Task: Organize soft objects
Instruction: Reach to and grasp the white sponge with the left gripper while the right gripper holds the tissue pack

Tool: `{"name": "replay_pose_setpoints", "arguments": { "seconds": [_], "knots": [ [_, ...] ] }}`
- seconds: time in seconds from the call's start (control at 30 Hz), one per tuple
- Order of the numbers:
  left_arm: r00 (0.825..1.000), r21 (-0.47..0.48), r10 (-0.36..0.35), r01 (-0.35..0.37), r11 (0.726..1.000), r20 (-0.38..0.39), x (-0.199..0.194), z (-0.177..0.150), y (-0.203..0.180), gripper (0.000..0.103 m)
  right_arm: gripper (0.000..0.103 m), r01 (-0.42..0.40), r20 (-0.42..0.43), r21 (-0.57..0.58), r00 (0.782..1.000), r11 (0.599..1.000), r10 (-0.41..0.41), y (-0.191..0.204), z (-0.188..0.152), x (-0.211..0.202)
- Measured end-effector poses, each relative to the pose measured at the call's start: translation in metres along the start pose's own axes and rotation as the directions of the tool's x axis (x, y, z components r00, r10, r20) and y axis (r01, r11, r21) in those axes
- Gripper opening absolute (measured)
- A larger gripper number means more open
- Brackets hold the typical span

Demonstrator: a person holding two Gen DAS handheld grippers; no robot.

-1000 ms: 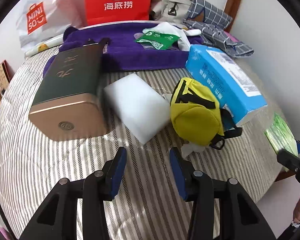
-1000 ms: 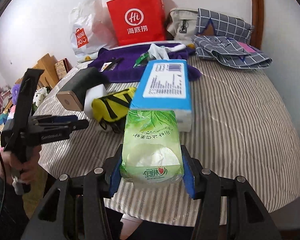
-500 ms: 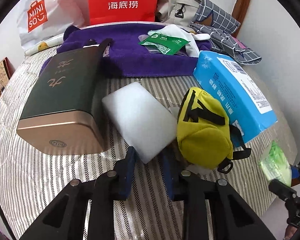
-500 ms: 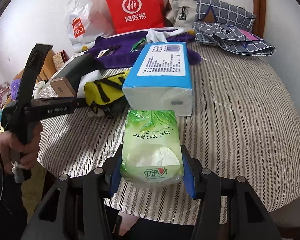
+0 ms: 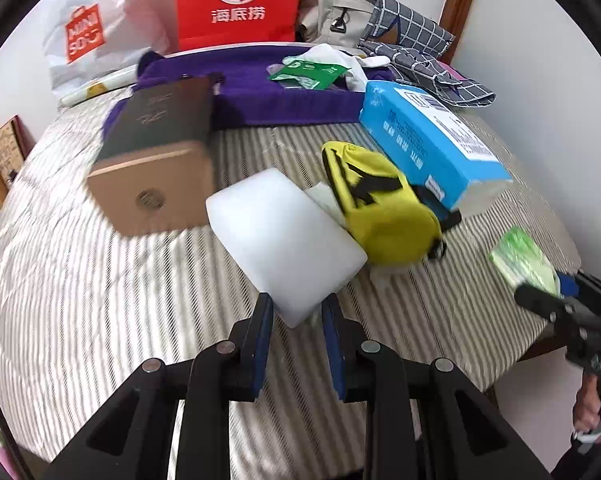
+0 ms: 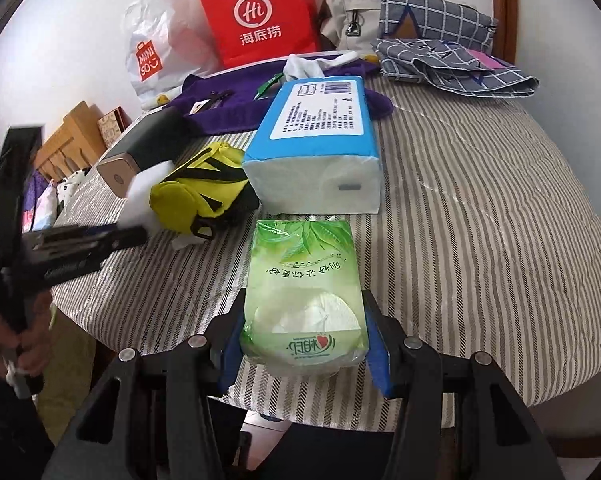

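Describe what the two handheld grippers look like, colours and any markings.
Both are matte black plastic with angular, cut-out arms and round silver bolt heads. Each finger carries a flat blue pad. The left gripper shows faint pale lettering on its body in the right view. The right gripper looks the same.

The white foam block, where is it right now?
In the left wrist view the white foam block sits centre frame, its near corner pinched between the left gripper, with the yellow pouch touching its right side.

We are seeing a white sponge (image 5: 284, 236) lying at six o'clock of a purple towel (image 5: 260, 92). A yellow pouch (image 5: 380, 204) is showing black straps on grey-striped cloth (image 5: 80, 280).
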State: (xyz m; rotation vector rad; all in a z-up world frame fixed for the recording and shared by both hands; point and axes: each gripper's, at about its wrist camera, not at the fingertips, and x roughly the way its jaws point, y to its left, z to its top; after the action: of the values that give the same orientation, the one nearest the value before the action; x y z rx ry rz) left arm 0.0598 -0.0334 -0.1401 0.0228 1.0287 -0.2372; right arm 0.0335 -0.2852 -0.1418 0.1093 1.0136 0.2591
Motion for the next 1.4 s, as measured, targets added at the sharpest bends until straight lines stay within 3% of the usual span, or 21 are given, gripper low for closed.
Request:
{"name": "replay_pose_setpoints", "arguments": {
  "seconds": [0.23, 0.37, 0.4, 0.5, 0.63, 1.03, 1.07, 1.13, 1.4],
  "knots": [
    [0.998, -0.064, 0.056, -0.055, 0.996, 0.008, -0.028, -0.029, 0.037, 0.025, 0.051, 0.007, 0.003, 0.022, 1.000, 1.000, -0.007, -0.001, -0.011, -0.002],
    [0.999, -0.121, 0.040, -0.042, 0.992, -0.019, -0.026, -0.038, 0.055, 0.027, 0.051, 0.005, -0.004, 0.030, 1.000, 1.000, -0.005, 0.000, -0.013, 0.000],
    [0.999, -0.137, 0.034, -0.037, 0.990, -0.027, -0.025, -0.039, 0.058, 0.032, 0.051, 0.005, 0.000, 0.027, 1.000, 1.000, -0.005, 0.001, -0.014, 0.000],
    [0.999, -0.186, 0.020, -0.025, 0.982, -0.027, -0.026, -0.041, 0.065, 0.061, 0.051, 0.007, 0.002, 0.025, 1.000, 1.000, -0.007, 0.002, -0.014, -0.002],
    [1.000, -0.227, 0.000, -0.002, 0.974, -0.008, -0.028, -0.036, 0.064, 0.074, 0.051, 0.001, 0.007, 0.021, 1.000, 1.000, -0.001, 0.004, -0.013, -0.005],
    [0.990, -0.260, 0.127, -0.139, 0.956, -0.062, 0.003, -0.009, 0.055, 0.076, 0.051, 0.014, -0.010, 0.024, 1.000, 1.000, -0.014, -0.003, -0.007, 0.013],
    [0.989, -0.258, 0.132, -0.144, 0.956, -0.062, 0.003, -0.009, 0.055, 0.075, 0.051, 0.014, -0.014, 0.022, 1.000, 1.000, -0.013, -0.004, -0.007, 0.015],
    [0.991, -0.260, 0.126, -0.133, 0.956, -0.044, 0.001, -0.008, 0.055, 0.062, 0.051, 0.013, -0.015, 0.017, 1.000, 1.000, -0.013, -0.004, -0.006, 0.016],
    [0.991, -0.227, 0.130, -0.129, 0.965, -0.009, -0.022, 0.001, 0.058, 0.061, 0.051, -0.014, 0.026, -0.018, 1.000, 1.000, 0.014, 0.006, 0.014, -0.009]
  ]
}}
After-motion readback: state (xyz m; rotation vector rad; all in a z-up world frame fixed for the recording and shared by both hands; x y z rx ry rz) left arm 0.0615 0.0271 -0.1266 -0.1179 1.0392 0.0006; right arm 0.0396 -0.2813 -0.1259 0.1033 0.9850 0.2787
